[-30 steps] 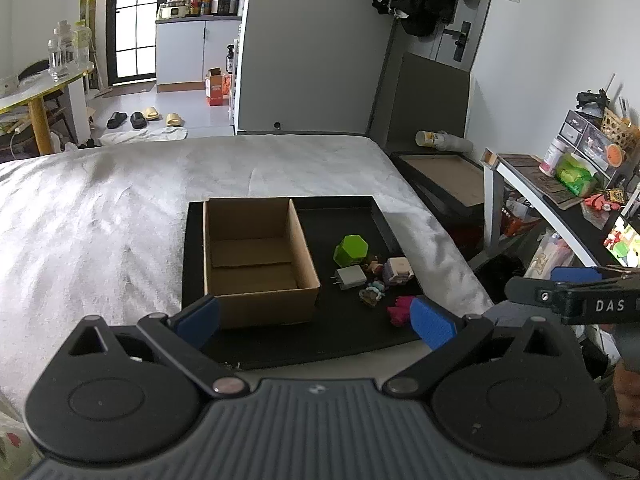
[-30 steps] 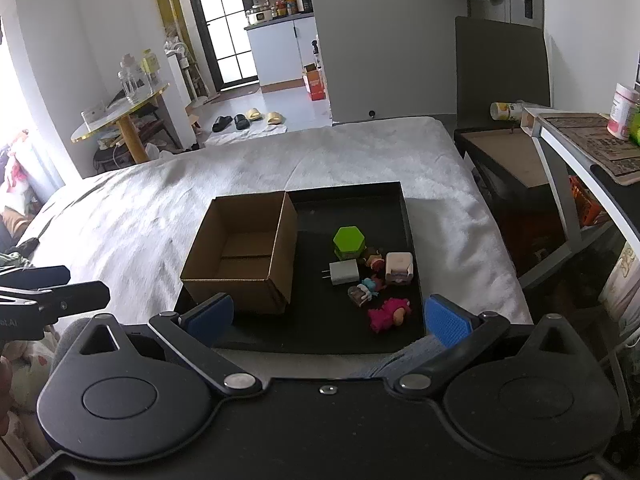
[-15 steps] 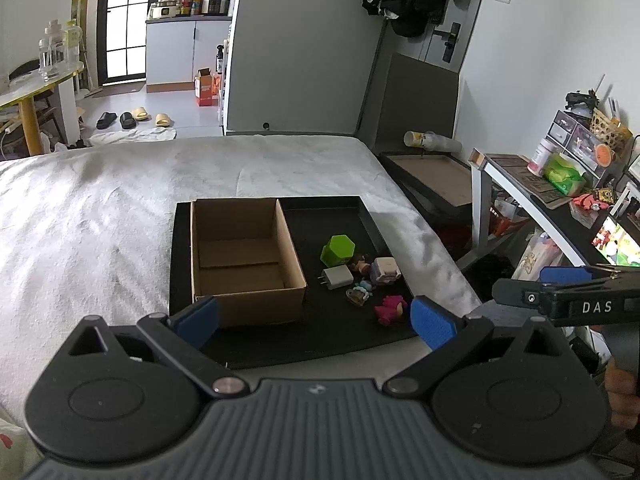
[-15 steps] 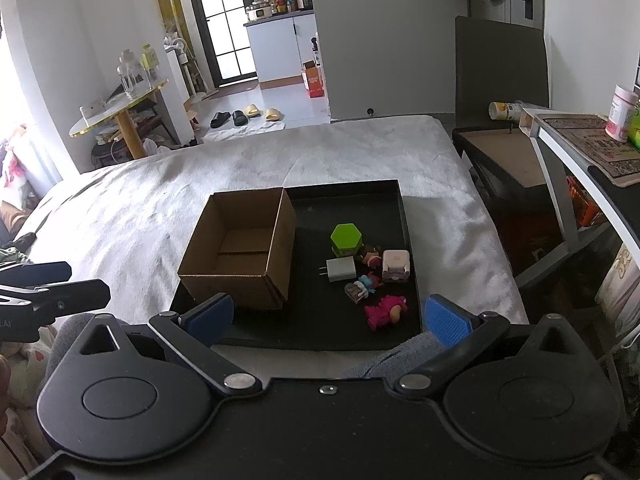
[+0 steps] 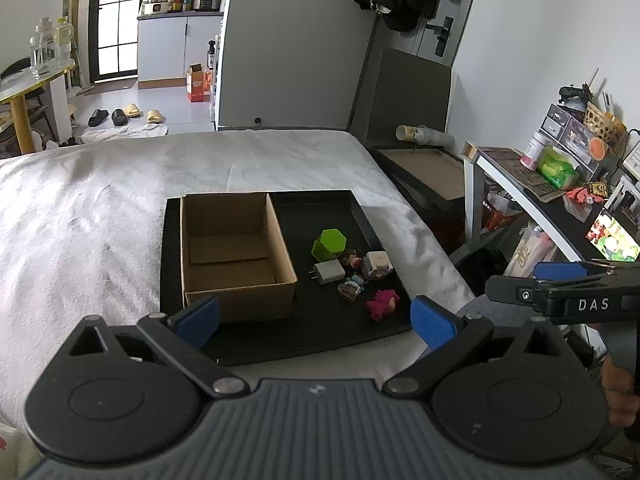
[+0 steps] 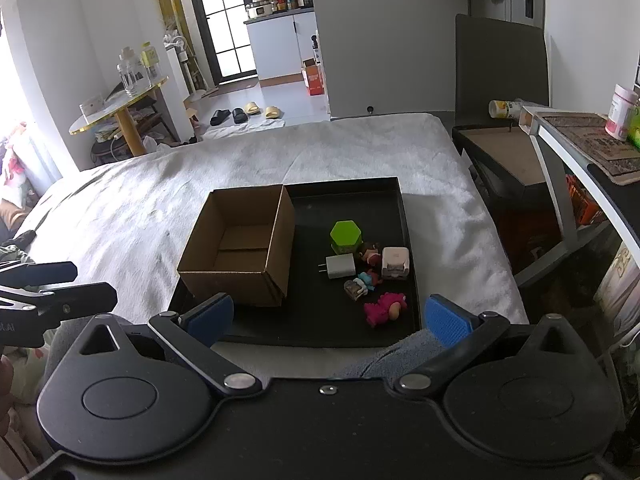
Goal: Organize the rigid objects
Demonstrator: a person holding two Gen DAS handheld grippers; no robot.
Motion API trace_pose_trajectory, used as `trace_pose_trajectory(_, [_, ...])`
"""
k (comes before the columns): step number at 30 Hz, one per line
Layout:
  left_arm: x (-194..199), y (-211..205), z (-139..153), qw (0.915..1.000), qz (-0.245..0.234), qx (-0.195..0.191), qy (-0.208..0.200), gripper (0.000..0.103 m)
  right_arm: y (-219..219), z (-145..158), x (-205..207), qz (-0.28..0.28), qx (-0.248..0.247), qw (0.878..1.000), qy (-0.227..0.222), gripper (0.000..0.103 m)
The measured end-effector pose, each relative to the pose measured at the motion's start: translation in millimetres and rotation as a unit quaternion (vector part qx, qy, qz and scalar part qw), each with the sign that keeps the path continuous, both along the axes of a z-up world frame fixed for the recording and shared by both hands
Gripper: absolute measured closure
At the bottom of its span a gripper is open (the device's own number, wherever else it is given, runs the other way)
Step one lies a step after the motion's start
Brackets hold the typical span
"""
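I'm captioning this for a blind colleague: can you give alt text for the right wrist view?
An open, empty gripper hangs over a black tray on a white bed, holding an empty cardboard box and small items: green block, white charger, pink toy.

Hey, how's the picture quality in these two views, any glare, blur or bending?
Left wrist view: sharp on the tray and box, strong fisheye bending at the edges, dark corners, and the window is blown out. Right wrist view: also sharp, glare washes out the far left edge, and the bed is evenly lit with soft shadows beside the box.
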State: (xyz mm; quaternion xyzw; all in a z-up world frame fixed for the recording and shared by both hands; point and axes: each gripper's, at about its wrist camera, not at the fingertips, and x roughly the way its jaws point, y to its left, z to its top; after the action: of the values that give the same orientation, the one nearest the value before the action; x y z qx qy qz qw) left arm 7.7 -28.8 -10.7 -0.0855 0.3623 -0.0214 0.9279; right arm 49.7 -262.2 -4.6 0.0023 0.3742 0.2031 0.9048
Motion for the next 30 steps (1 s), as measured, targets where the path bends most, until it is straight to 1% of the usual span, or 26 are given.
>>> trace_pose_trajectory(9, [11.3,-0.3,-7.7,0.9999,-0.002,-0.003,0.01,0.002,-1.5,-4.5,2.6,-0.001,-0.005,1.0,0.0,0.0])
trace_pose_trajectory(16, [22.7,6.7,-18.1,0.9998,0.001,-0.008,0.02,0.002,1.7,-16.4,19.5,-0.005,-0.008,1.0,0.01,0.0])
trace_pose_trajectory(30, [54.5,32.5,-46.2,0.9978,0.042,-0.011,0.05,0.002,-5.2,-39.8,52.3,-0.014,0.01,0.999,0.039,0.0])
